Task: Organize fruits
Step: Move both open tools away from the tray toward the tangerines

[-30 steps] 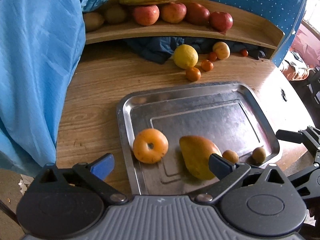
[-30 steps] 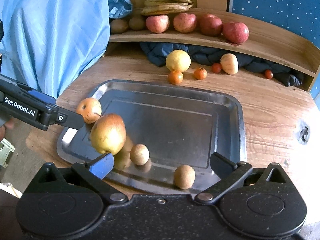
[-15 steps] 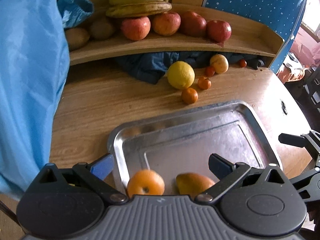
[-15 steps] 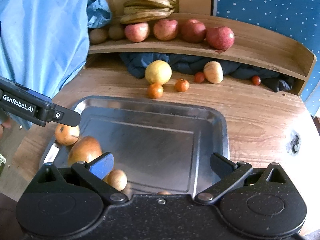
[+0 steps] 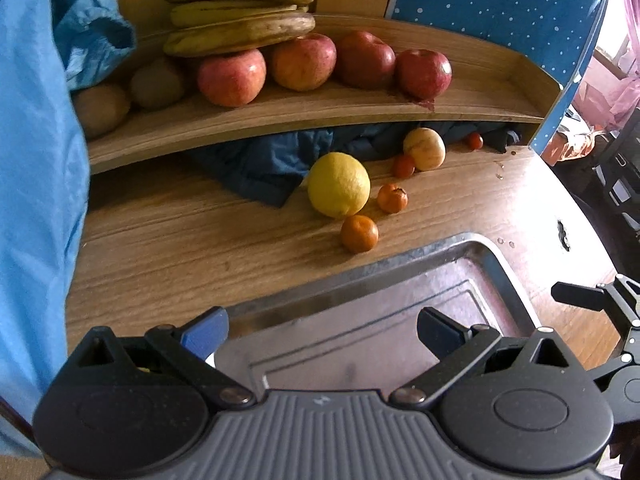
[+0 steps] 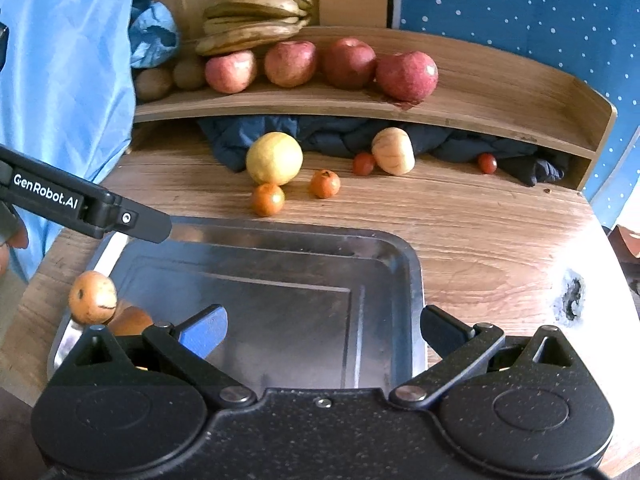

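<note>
**Two open grippers over the metal tray**

The left gripper (image 5: 322,326) is wide open and holds nothing. Its two fingers hang over the near part of the metal tray (image 5: 500,268). The right gripper (image 6: 323,326) is wide open too, and it is empty. It also hangs over the tray.

Ahead of both grippers, past the far edge of the tray, some fruit lies on the wooden table (image 6: 480,232). A big yellow lemon (image 6: 274,158) is there. Just in front of it sits a small orange (image 6: 267,199), and a second small orange (image 6: 325,184) is to the right of that one. Farther ahead and to the right is a pale round fruit (image 6: 393,151) with a small red tomato (image 6: 363,163) beside it. Another red tomato (image 6: 487,163) lies well off to the right.

Down to the left of the right gripper, an orange fruit (image 6: 93,297) sits in the tray's left corner. It touches a second orange-brown fruit (image 6: 130,321), partly hidden by the gripper.

Far ahead, a wooden shelf (image 6: 500,96) holds four red apples (image 6: 406,75) in a row, with bananas (image 6: 256,16) above the left ones.
</note>
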A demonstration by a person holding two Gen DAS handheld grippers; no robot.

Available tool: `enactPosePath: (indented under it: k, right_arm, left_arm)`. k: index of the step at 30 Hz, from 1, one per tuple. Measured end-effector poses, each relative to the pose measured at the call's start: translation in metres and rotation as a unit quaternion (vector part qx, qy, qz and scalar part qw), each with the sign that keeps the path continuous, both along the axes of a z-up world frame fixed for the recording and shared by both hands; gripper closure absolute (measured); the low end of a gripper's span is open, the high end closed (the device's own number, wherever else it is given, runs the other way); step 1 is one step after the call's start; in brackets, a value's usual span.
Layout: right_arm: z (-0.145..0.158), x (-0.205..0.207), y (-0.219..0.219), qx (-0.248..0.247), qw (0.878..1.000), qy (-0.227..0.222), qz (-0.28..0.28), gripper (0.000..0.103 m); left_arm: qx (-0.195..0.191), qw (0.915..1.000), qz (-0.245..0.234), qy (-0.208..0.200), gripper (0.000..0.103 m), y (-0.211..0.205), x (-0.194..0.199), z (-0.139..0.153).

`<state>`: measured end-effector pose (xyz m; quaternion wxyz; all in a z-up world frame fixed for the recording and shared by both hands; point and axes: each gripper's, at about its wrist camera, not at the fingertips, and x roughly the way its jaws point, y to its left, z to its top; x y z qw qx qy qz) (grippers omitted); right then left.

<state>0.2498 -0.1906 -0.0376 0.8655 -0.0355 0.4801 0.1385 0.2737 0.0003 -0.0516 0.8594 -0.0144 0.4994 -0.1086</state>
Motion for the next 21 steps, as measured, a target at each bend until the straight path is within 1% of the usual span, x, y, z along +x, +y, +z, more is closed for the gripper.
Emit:
enactPosePath:
  k: [8,21]
  right_arm:
    - [-0.012,0.019,0.003,-0.014,1.000,0.015,-0.012,0.001]
    - [-0.022,0.061,-0.008,-0.046,0.998,0.014,-0.039,0.001]
  left_arm:
    - [-0.008,0.9999,-0.011,0.008,0.001,-0.005,0.025,-0.007]
    - [-0.018,0.9990,-0.021,0.036,0.001,-0.006,0.063,-0.028]
